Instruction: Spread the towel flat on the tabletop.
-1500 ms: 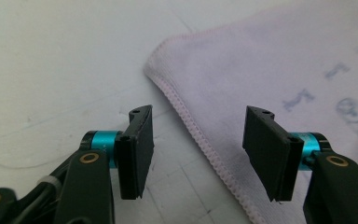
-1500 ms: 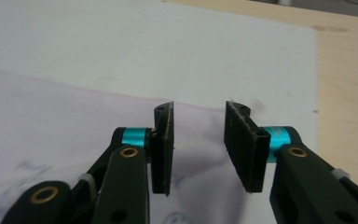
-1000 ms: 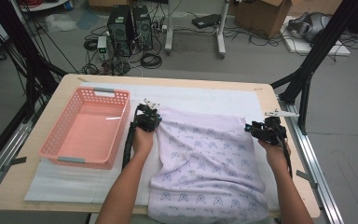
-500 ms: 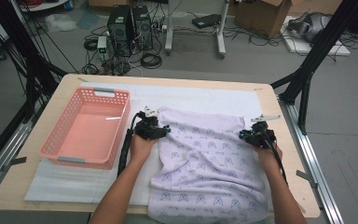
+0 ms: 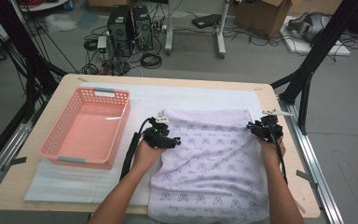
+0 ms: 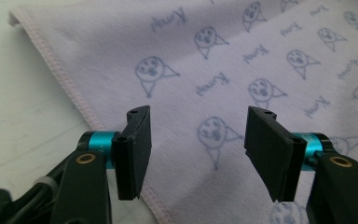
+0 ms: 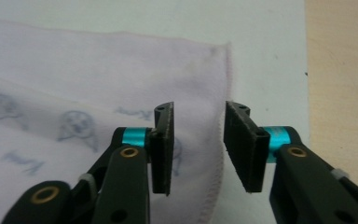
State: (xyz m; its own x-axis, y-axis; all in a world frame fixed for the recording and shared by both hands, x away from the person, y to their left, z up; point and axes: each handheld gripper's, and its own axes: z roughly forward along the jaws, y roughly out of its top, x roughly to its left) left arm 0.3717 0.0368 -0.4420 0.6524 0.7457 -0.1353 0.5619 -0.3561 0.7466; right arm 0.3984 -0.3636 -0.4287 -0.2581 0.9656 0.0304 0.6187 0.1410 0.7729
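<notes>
The left hand-held gripper [image 6: 193, 154] is hovering with its jaws standing apart, having just been opening, and nothing is caught between them: in the left gripper view the towel [image 6: 242, 70] is lying flat beneath and ahead of the pads, its stitched left hem running diagonally under the near jaw. The right hand-held gripper [image 7: 198, 147] is likewise released, its jaws having just been parting again, and it is straddling the towel's right hem without pressing on it; the far right corner is sitting just ahead of the jaws. In the high view the left hand-held gripper [image 5: 161, 135] is resting over the towel's [image 5: 214, 163] upper left part and the right hand-held gripper [image 5: 265, 128] is at its upper right edge, so each hand is nearer its own corner. The towel is lying with its long axis running from the far side toward the person, its near end hanging over the table [image 5: 42, 196] edge. Left of the towel, well apart, a pink basket [image 5: 86, 130] is standing on the white mat [image 5: 140, 98]. Judging from this, the coming move is likely turning on each hem lying just under its jaws. The gripper views are giving the hems and jaw gaps closely; the high view is giving the towel's whole layout.
</notes>
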